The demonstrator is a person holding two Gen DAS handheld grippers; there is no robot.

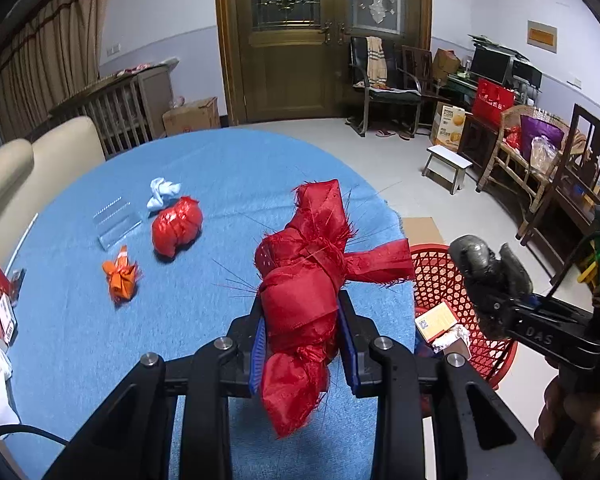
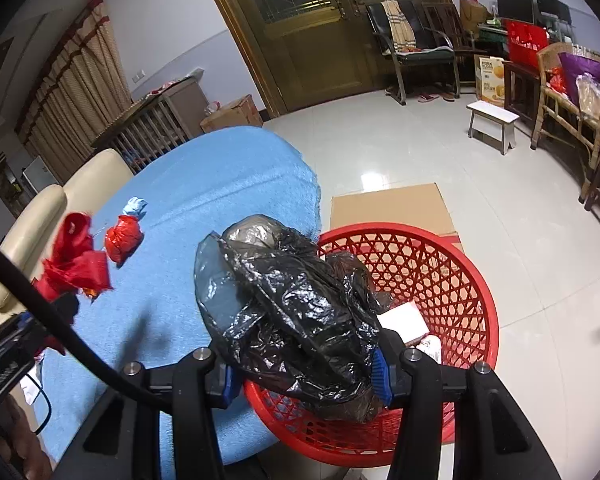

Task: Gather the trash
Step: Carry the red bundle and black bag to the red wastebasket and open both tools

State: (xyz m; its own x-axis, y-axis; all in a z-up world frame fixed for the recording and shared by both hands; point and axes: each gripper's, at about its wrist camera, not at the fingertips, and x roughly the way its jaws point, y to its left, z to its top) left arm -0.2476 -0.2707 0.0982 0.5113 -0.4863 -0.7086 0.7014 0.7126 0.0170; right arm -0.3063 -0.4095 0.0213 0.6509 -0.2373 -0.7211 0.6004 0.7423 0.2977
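Right gripper (image 2: 304, 364) was clamped on a crumpled black plastic bag (image 2: 296, 304), held over the near rim of the red basket (image 2: 440, 264). Left gripper (image 1: 304, 344) was clamped on a knotted red fabric bundle (image 1: 308, 292), above the blue tablecloth (image 1: 220, 168) just beside the basket. Risks, as judged: the black bag overhung the rim on the table side, so an early release could drop it outside; frayed threads of the red bundle might snag the pads (image 1: 347, 344) on release. Red foil wad (image 1: 177, 225), orange scrap (image 1: 121, 275) and white tissue (image 1: 162, 192) lay farther from the basket.

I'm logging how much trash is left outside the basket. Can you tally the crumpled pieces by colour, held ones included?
Red: 2, red cloth bundle in the left tool, red wad
Orange: 1, orange wad
White: 1, white wad
Black: 1, black bag in the right tool
Total: 5
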